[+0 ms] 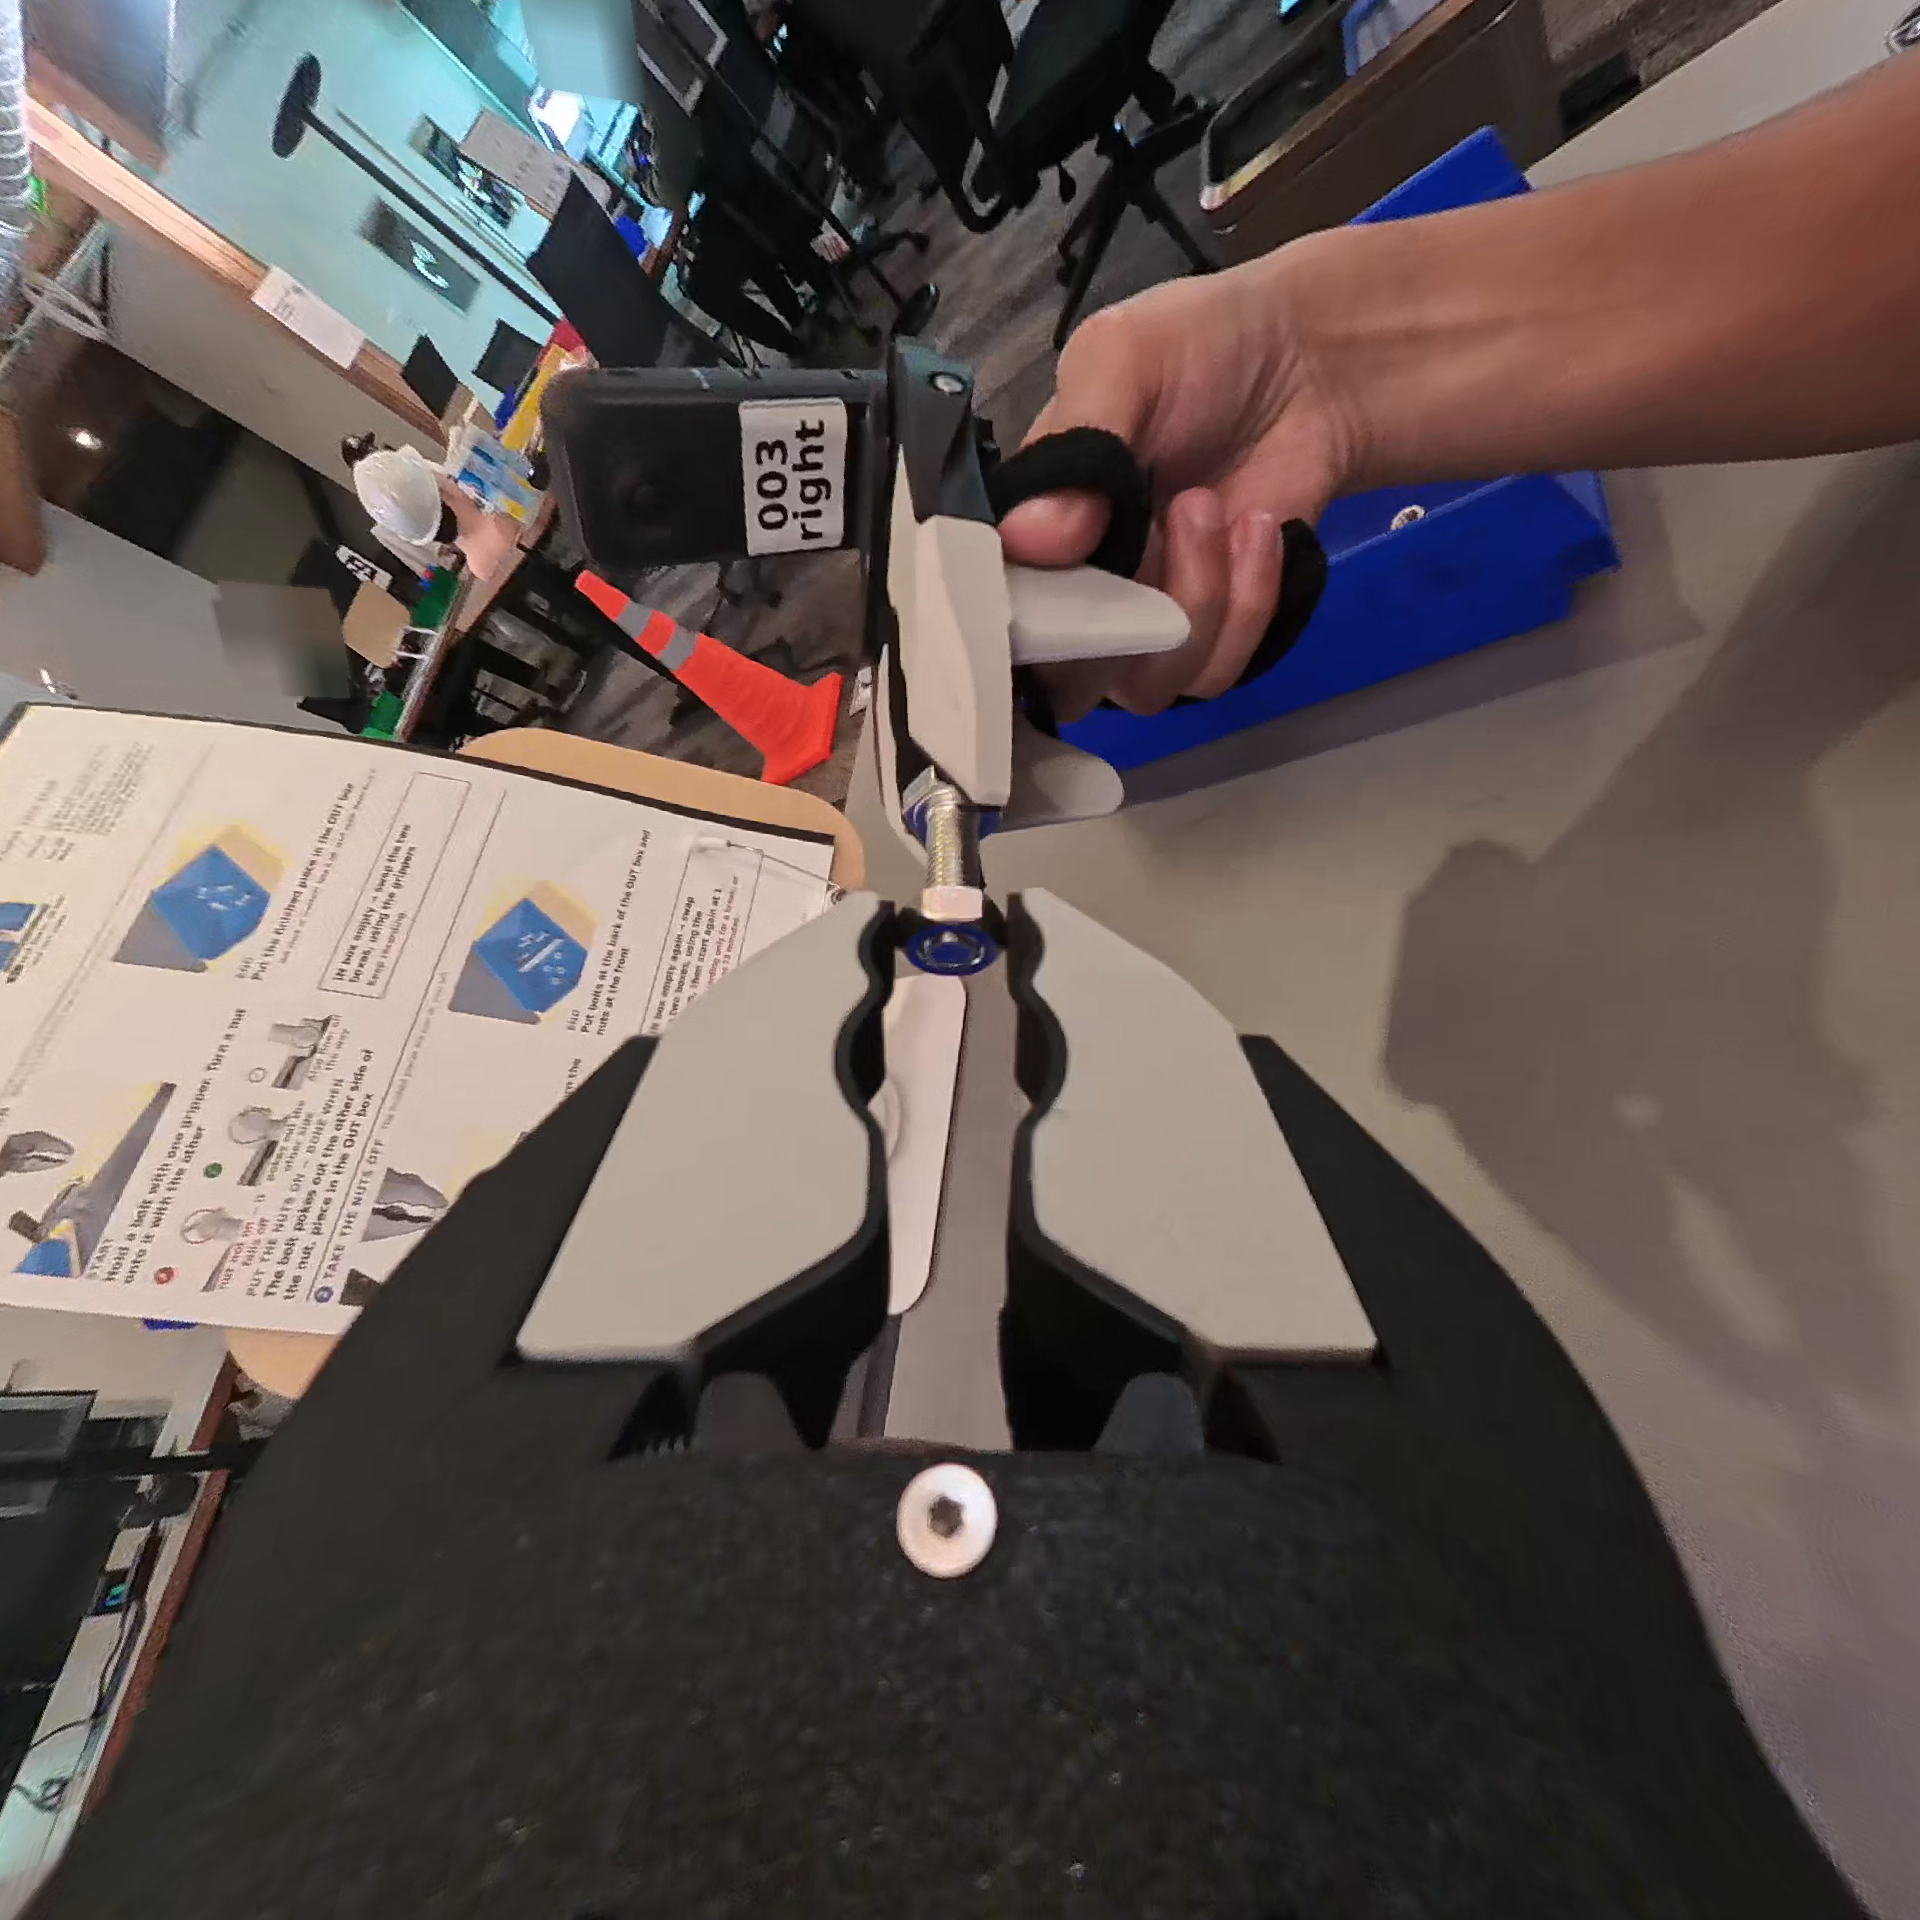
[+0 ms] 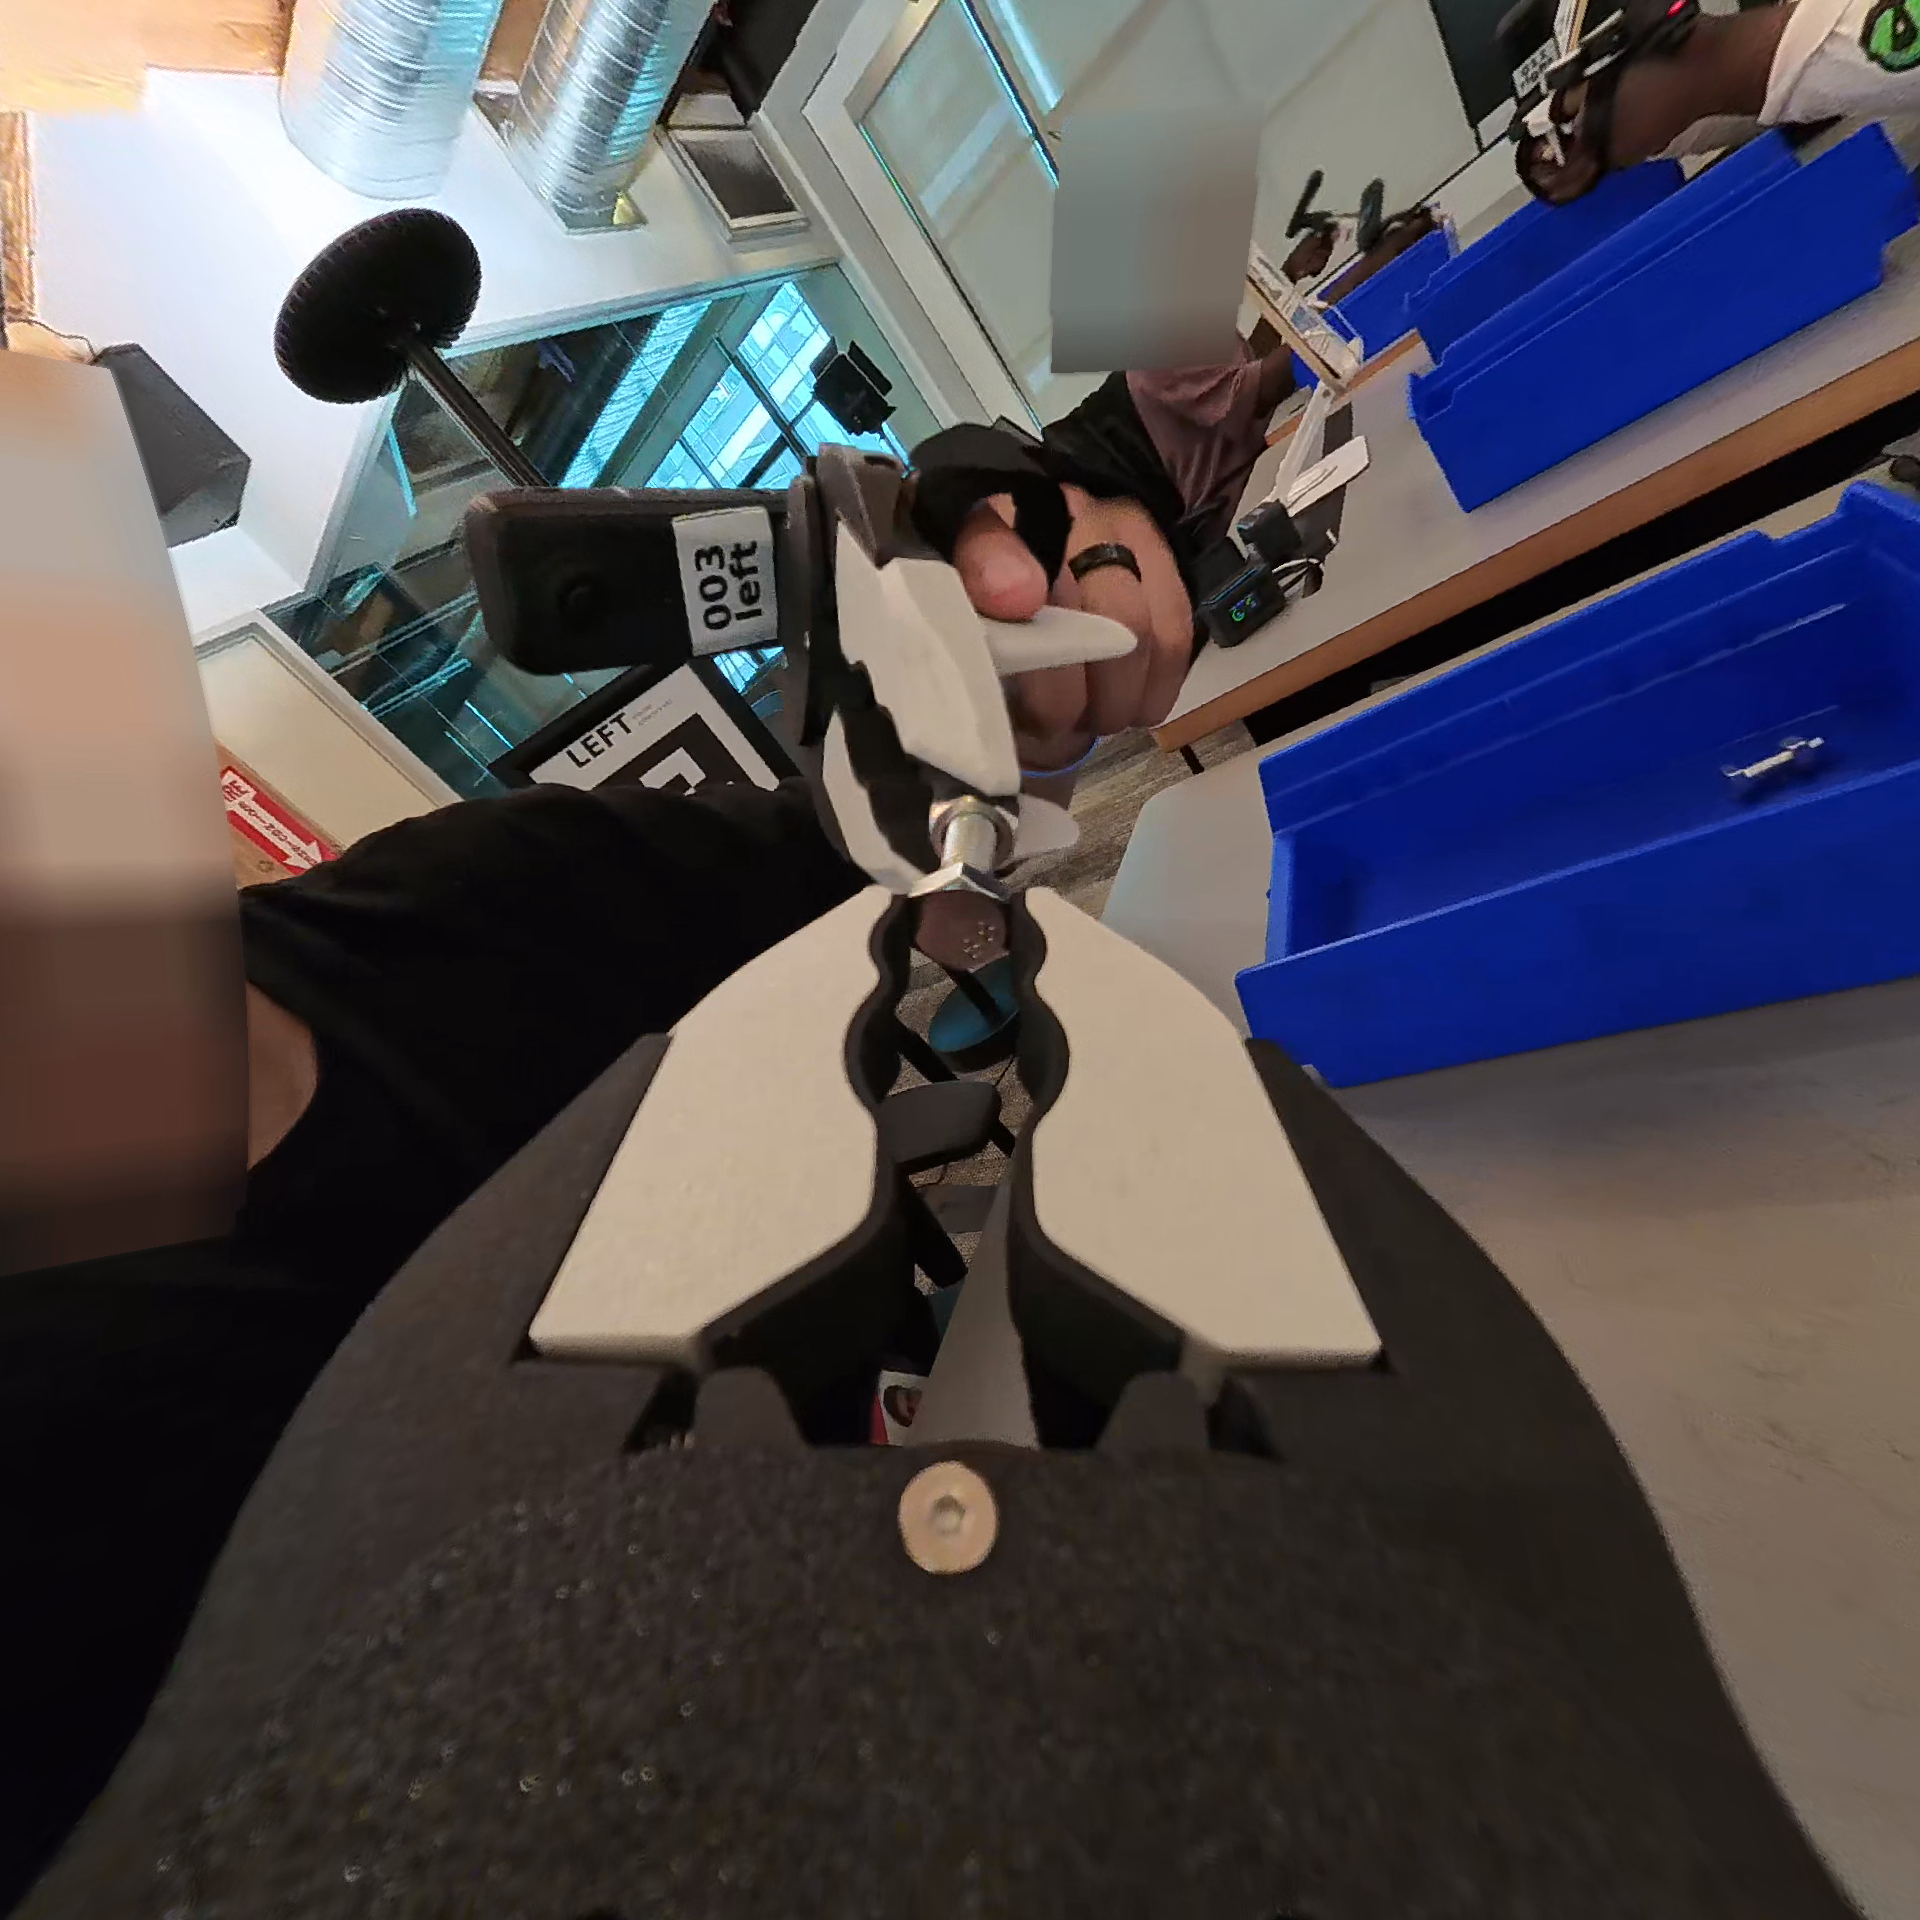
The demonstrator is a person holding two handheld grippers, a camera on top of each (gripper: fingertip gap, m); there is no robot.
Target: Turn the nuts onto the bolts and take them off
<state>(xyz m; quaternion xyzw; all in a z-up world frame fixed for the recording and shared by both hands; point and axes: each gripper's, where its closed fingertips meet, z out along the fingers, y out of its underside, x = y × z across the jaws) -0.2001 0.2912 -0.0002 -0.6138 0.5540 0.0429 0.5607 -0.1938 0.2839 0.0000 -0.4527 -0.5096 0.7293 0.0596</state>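
Note:
A silver bolt (image 1: pixel 951 844) is held in the air between my two grippers, above the grey table (image 1: pixel 1558 1091). My left gripper (image 1: pixel 951 923) is shut on a hex nut (image 1: pixel 951 900) that sits on the bolt's thread end. My right gripper (image 1: pixel 940 800) comes from the far side and grips the bolt's head end. In the right wrist view my right gripper (image 2: pixel 961 920) is shut on the bolt's hex head (image 2: pixel 971 940). The shaft (image 2: pixel 979 821) runs away into the left gripper (image 2: pixel 956 821). A person's hand holds each gripper.
An instruction sheet (image 1: pixel 364 987) on a clipboard lies at the left. A blue bin (image 2: pixel 1558 883) on the table (image 2: pixel 1558 1299) holds a bolt with nuts (image 2: pixel 1771 764). More blue bins (image 2: pixel 1662 343) stand on a farther table where another person works. An orange cone (image 1: pixel 748 675) stands on the floor. The grippers are tip to tip, or close to it.

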